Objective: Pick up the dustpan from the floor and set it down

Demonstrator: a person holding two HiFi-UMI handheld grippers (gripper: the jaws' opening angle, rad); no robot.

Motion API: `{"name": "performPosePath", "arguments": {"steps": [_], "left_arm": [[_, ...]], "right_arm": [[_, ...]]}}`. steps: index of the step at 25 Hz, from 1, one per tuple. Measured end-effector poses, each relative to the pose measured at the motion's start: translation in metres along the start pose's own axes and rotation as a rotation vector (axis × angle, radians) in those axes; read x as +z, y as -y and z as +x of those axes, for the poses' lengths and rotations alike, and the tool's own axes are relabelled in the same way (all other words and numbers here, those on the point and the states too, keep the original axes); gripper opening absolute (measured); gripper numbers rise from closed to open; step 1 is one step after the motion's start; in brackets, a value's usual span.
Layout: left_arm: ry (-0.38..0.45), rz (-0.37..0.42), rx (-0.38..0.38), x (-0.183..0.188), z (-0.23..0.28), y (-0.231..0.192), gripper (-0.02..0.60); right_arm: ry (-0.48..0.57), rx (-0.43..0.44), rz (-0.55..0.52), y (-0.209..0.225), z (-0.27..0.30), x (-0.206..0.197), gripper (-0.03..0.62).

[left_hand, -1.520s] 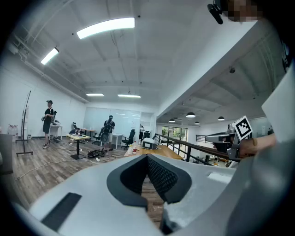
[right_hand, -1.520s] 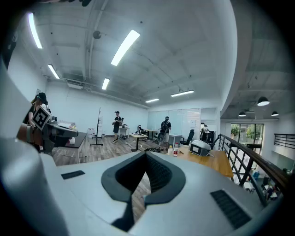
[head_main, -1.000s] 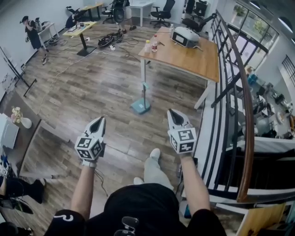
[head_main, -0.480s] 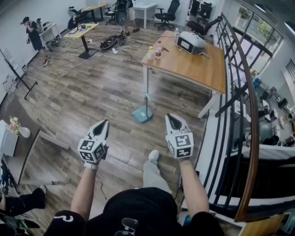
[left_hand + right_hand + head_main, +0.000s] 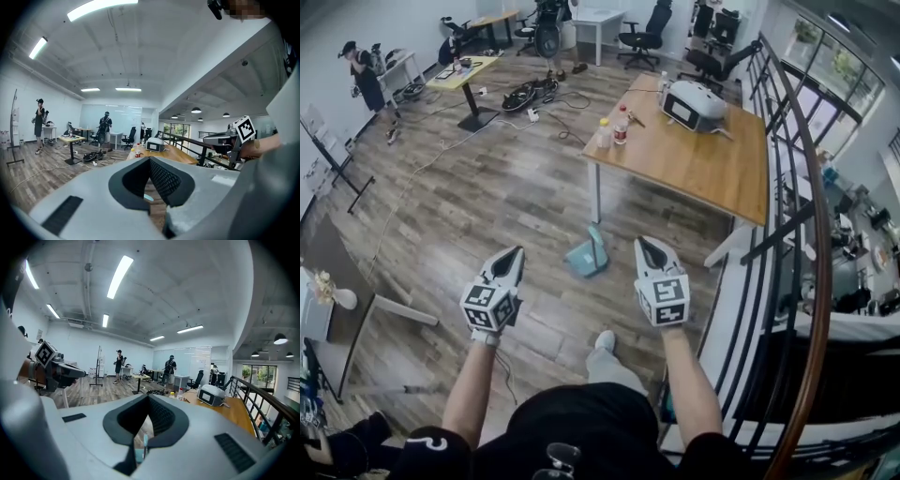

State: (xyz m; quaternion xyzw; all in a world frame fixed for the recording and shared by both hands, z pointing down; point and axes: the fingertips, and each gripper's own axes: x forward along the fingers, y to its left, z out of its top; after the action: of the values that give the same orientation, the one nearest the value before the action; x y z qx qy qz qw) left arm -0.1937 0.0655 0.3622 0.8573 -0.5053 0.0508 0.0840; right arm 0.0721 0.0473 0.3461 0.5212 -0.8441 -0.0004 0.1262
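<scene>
Fingers [image 5: 502, 269] pressed together with nothing between them on left gripper [image 5: 516, 251] and right gripper [image 5: 642, 244], both held side by side out front, likely just approach posture: dustpan [image 5: 584, 260] sits on the floor [image 5: 487, 197] ahead, beside the desk [image 5: 703, 169] leg, well apart from either.

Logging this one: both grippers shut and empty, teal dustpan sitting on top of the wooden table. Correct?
No. The head view shows the teal dustpan on the floor beside the wooden table's leg, not on top. The left gripper and right gripper are shut and empty.
</scene>
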Motion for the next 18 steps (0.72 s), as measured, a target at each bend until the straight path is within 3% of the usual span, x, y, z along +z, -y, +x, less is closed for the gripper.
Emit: {"name": "performPosePath", "arguments": {"steps": [9, 18], "left_arm": [[-0.020, 0.011, -0.008, 0.019, 0.121, -0.003, -0.002], [-0.039, 0.036, -0.012, 0.027, 0.182, -0.001, -0.002]], "right_arm": [[-0.006, -0.004, 0.001, 0.092, 0.070, 0.004, -0.006], [-0.013, -0.016, 0.024, 0.142, 0.101, -0.007, -0.006]]}}
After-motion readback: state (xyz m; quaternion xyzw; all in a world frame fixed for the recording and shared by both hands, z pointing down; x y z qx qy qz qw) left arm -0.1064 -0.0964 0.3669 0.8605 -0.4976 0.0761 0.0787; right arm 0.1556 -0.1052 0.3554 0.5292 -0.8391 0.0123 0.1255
